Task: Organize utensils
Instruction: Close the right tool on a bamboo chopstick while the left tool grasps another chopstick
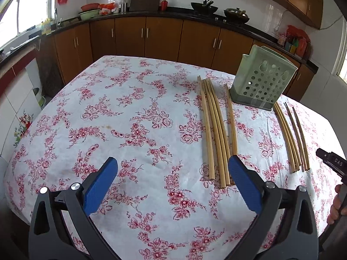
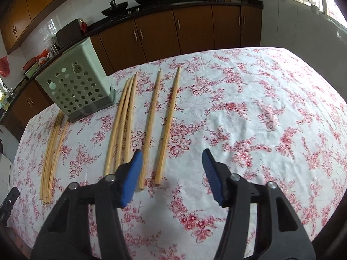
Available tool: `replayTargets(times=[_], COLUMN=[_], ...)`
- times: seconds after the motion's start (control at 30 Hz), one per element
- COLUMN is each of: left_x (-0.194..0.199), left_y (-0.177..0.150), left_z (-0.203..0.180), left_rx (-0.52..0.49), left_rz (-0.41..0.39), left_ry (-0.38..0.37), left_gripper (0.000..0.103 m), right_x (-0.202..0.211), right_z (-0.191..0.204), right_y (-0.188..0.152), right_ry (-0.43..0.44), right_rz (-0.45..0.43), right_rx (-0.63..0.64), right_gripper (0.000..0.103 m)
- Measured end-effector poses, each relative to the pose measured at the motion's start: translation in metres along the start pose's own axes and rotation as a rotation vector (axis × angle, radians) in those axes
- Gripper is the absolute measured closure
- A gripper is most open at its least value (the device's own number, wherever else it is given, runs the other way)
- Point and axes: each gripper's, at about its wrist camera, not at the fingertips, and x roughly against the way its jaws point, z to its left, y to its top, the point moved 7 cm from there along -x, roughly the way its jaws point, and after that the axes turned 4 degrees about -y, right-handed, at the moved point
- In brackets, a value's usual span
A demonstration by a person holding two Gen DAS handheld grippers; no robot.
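Several wooden chopsticks lie in two groups on the floral tablecloth. In the left wrist view one group [image 1: 214, 130] lies ahead of my open, empty left gripper [image 1: 172, 162], its right fingertip [image 1: 235, 162] beside their near ends. A second group [image 1: 290, 136] lies right of a pale green perforated utensil holder [image 1: 262, 80]. In the right wrist view the holder [image 2: 80, 82] stands upright at the back left. My right gripper [image 2: 172, 158] is open and empty, above the near ends of two single chopsticks [image 2: 167, 127]. Bundles lie left [image 2: 121, 123] and far left [image 2: 52, 153].
The table [image 1: 108, 130] has a white cloth with red flowers. Brown kitchen cabinets [image 1: 151, 36] and a black counter with woks [image 1: 203, 6] run behind it. The other gripper's black body [image 1: 329, 162] shows at the right edge of the left wrist view.
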Motion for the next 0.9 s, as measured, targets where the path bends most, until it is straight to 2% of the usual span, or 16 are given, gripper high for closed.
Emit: replayTargets(times=[0.17, 0.23, 0.3, 0.43, 0.53, 0.57, 0.63, 0.73, 0.8, 0.9], left_x=[-0.018, -0.026, -0.034, -0.052, -0.062, -0.065, -0.071, -0.077, -0.082, -0.096], left_y=[0.006, 0.008, 0.009, 0.01, 0.01, 0.009, 0.007, 0.01, 0.017, 0.036], left_z=[-0.005, -0.008, -0.014, -0.026, -0.035, -0.038, -0.04, -0.039, -0.033, -0.016], left_rx=[-0.018, -0.02, -0.033, -0.061, -0.078, -0.089, -0.105, -0.121, -0.111, -0.101], left_rz=[0.044, 0.061, 0.078, 0.126, 0.155, 0.164, 0.186, 0.175, 0.172, 0.151], left_ry=[-0.028, -0.042, -0.055, -0.085, -0.109, -0.108, -0.1, -0.068, -0.067, -0.016], left_gripper=[0.024, 0.031, 0.038, 0.056, 0.067, 0.069, 0.081, 0.095, 0.095, 0.095], right_x=[-0.039, -0.042, -0.043, -0.042, -0.042, -0.042, -0.042, -0.044, -0.05, -0.061], right_z=[0.011, 0.013, 0.011, 0.002, 0.003, 0.004, 0.005, 0.006, 0.005, 0.002], right_y=[0.005, 0.006, 0.007, 0.009, 0.008, 0.008, 0.008, 0.011, 0.016, 0.029], right_ry=[-0.041, -0.076, -0.105, -0.098, -0.099, -0.102, -0.102, -0.098, -0.095, -0.097], right_rz=[0.067, 0.04, 0.03, 0.028, 0.025, 0.023, 0.019, 0.016, 0.012, 0.013], right_rx=[0.034, 0.054, 0.07, 0.045, 0.055, 0.06, 0.063, 0.074, 0.079, 0.075], right_gripper=[0.073, 0.078, 0.094, 0.095, 0.095, 0.095, 0.095, 0.095, 0.095, 0.095])
